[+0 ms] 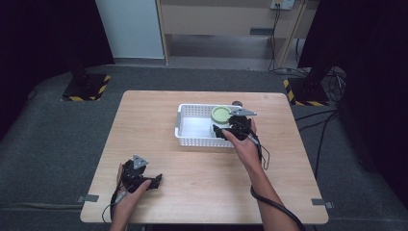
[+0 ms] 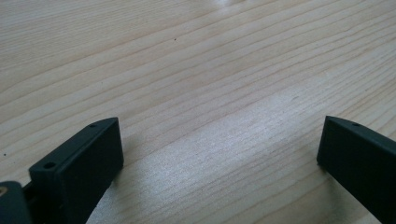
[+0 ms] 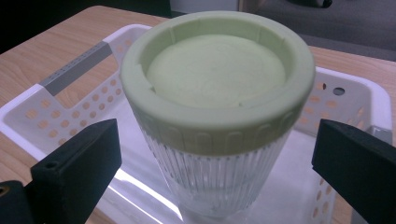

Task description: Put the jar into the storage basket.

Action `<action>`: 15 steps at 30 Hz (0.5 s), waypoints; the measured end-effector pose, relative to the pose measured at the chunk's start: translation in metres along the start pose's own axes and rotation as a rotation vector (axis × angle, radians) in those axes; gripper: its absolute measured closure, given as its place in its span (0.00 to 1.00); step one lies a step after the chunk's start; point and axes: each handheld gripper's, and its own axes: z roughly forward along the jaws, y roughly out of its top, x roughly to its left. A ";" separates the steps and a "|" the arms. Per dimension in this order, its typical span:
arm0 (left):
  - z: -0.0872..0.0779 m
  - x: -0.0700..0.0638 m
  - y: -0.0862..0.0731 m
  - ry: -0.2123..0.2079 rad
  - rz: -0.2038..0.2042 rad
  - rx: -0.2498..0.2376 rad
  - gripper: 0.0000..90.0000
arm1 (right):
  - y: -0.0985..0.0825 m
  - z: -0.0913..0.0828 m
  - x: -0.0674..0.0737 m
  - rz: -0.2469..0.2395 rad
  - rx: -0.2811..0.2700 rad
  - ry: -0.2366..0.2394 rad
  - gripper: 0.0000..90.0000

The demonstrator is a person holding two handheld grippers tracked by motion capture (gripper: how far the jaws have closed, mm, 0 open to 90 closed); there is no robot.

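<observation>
Right gripper held over the near right corner of a white perforated basket, jaws spread wide, one to each side of a ribbed clear jar and touching neither side of it. Jar standing upright inside the basket at its right end, capped with a pale green lid. In the right gripper view, nothing between the black jaws and the jar; basket walls rising behind and to both sides, with a grey handle bar on the far left wall. Rest of the basket floor bare and white.

Left gripper resting low at the near left part of the wooden table, well apart from the basket, jaws likewise spread with bare wood grain between them in the left gripper view. Released, gripping nothing.

Further out: grey carpet around the table, two dark stand bases with yellow-and-black striped edges beyond the far corners, cables on the floor at right, a pale wooden cabinet against the back wall.

Counted: two grippers, one basket, one jar, one lid, one table, two striped bases.
</observation>
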 end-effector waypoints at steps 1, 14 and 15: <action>0.000 0.000 0.000 0.000 0.000 0.000 0.00 | -0.001 -0.002 0.000 0.000 0.001 0.002 0.01; 0.000 0.000 0.000 0.000 -0.001 0.000 0.00 | -0.013 -0.030 -0.003 -0.001 0.006 0.003 0.02; 0.000 0.000 0.000 0.001 -0.001 0.000 0.00 | -0.015 -0.033 -0.003 -0.002 0.006 0.005 0.02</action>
